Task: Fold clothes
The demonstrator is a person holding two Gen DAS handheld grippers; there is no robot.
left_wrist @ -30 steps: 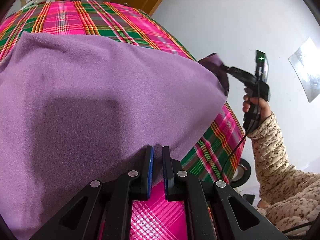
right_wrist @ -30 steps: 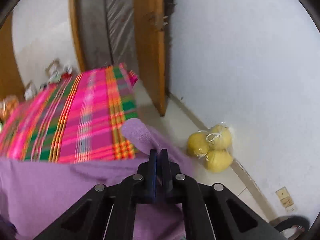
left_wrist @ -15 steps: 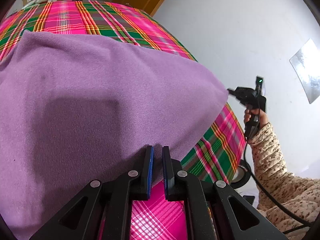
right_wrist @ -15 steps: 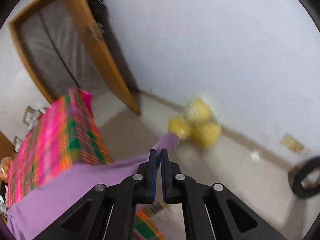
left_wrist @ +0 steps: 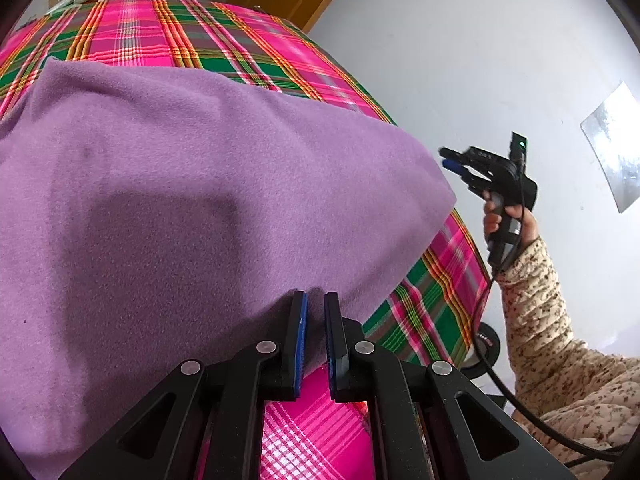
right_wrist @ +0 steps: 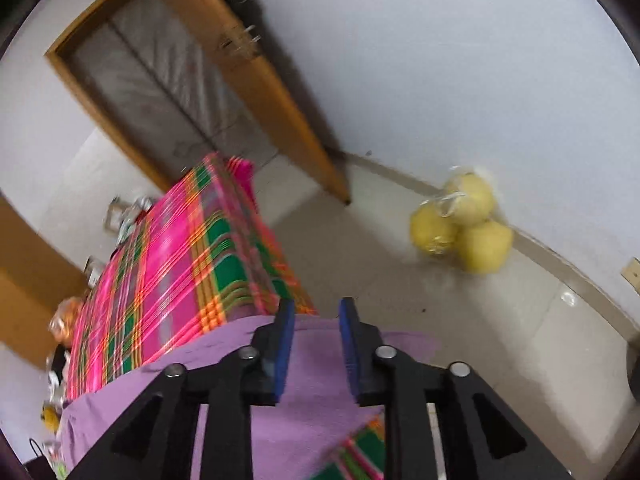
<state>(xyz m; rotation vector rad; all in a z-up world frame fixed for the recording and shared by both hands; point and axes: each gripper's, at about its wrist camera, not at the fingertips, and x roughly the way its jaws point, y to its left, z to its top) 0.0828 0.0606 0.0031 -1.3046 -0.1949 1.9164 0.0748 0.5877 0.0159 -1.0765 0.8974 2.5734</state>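
**Right jaws let go of the cloth**

The purple cloth (left_wrist: 192,184) lies spread on the plaid table (left_wrist: 248,52). The left gripper (left_wrist: 314,312) pinches its near edge between 2 fingers. The right gripper (right_wrist: 316,312) has just been opening; its fingers stand apart above the cloth's corner, nothing between them.

Both grippers are black plastic with blue pads inside the fingers and silver round screws at the joints: the left gripper (left_wrist: 316,320) and the right gripper (right_wrist: 317,320). The right one has a pistol handle, a small green light and a black cable (left_wrist: 504,384). The sleeve (left_wrist: 536,300) is cream, quilted, with brown flecks.
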